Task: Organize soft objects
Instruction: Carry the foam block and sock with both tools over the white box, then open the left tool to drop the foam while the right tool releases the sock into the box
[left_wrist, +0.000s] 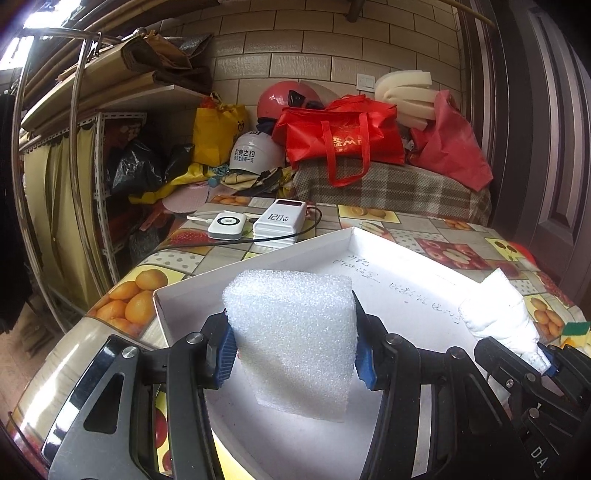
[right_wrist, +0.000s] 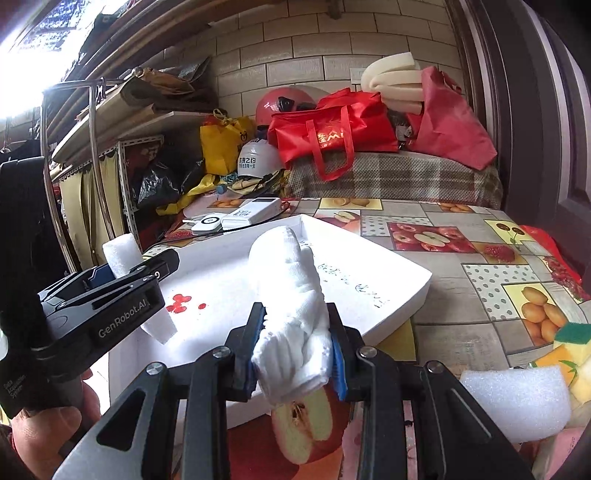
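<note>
Left wrist: foam block (left_wrist: 295, 332) clamped between left tool (left_wrist: 295, 343) pads, over tray (left_wrist: 258, 258).

The foam block (left_wrist: 295, 343) was white, as were the rolled sock (right_wrist: 295, 291) and the shallow box (left_wrist: 369, 258). The tongs' pads (left_wrist: 226, 352) were blue. The surface (right_wrist: 461, 266) wore a fruit-print patchwork.

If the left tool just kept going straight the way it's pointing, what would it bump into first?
Probably the floor of the white tray: the left tool tilts downward over it, gripping a foam block. Depth is uncertain.
</note>
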